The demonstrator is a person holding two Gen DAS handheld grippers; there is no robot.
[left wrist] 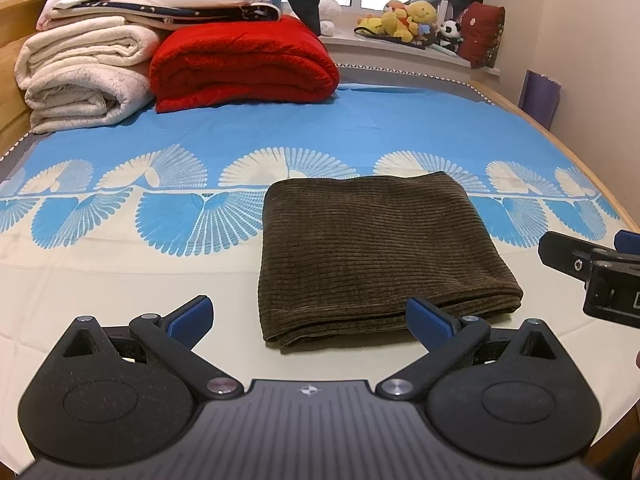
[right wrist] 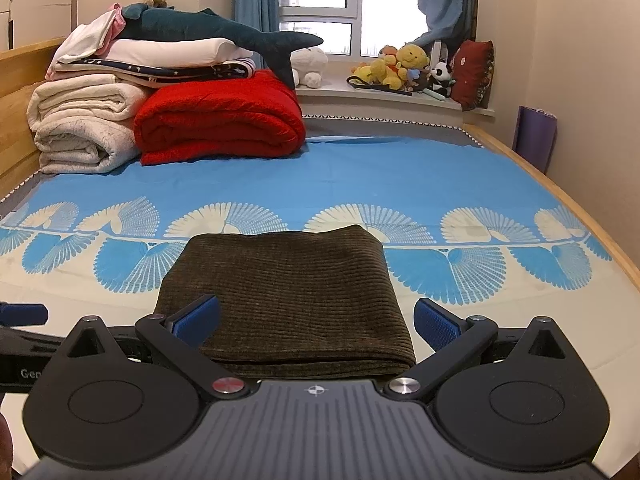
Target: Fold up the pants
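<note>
The brown corduroy pants lie folded into a thick rectangle on the bed sheet, also seen in the right wrist view as pants. My left gripper hovers open near the pants' front left corner, with nothing between its blue pads. My right gripper is open too, its fingers spread on either side of the fold's near edge, above the cloth. The right gripper's body shows at the right edge of the left wrist view.
A red folded blanket and stacked white blankets sit at the bed's far left, with a plush shark on top. Soft toys line the window sill. The wooden bed rail runs along the right.
</note>
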